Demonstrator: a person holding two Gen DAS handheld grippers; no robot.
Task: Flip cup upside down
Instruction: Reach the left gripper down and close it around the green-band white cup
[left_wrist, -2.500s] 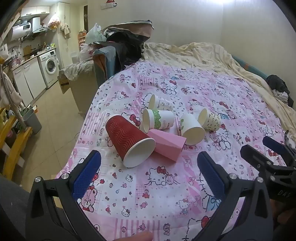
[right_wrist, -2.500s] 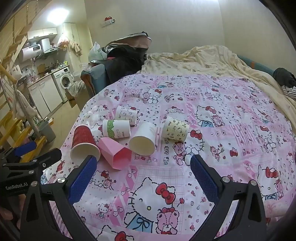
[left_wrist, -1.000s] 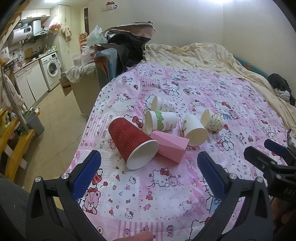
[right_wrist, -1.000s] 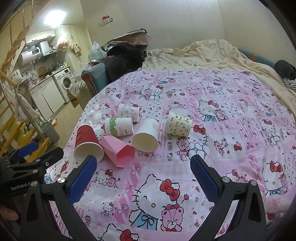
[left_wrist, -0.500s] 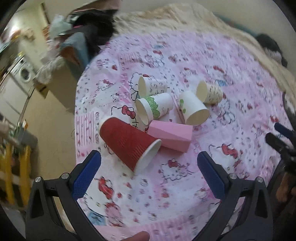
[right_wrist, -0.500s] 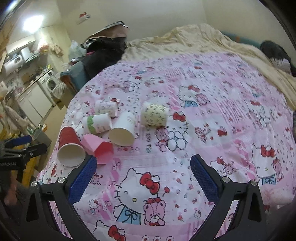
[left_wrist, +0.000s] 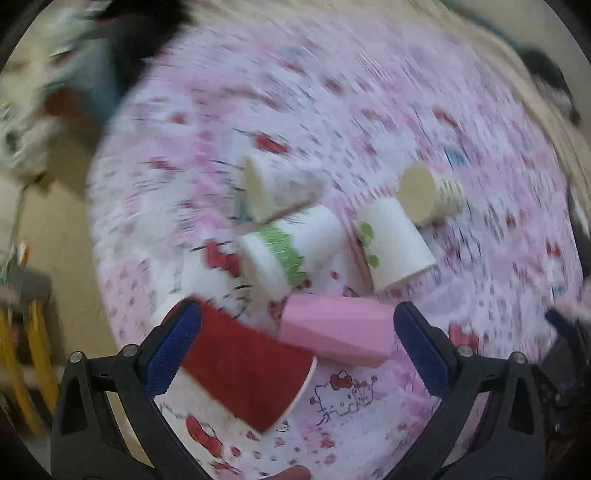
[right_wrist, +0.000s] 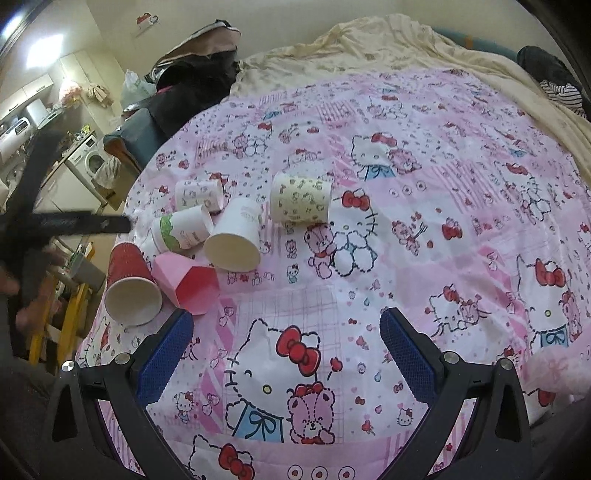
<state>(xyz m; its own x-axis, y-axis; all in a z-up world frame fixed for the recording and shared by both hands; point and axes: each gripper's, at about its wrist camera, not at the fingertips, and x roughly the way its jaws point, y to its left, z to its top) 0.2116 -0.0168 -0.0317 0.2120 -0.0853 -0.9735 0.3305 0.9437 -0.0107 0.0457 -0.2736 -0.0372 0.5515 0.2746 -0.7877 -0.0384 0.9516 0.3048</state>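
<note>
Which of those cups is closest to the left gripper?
The red cup. It lies on its side right between the left gripper fingers, nearer than the pink cup beside it.

My left gripper (left_wrist: 295, 339), jaws spread, frames red cup (left_wrist: 243, 373) and pink cup (left_wrist: 336, 334), both lying sideways; view motion-blurred.

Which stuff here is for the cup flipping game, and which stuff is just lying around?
For the job:
red cup
pink cup
green-banded cup
plain white cup
yellow patterned cup
Hello Kitty cup
left gripper, open
right gripper, open

Just lying about:
bedsheet
beige blanket
washing machine
</note>
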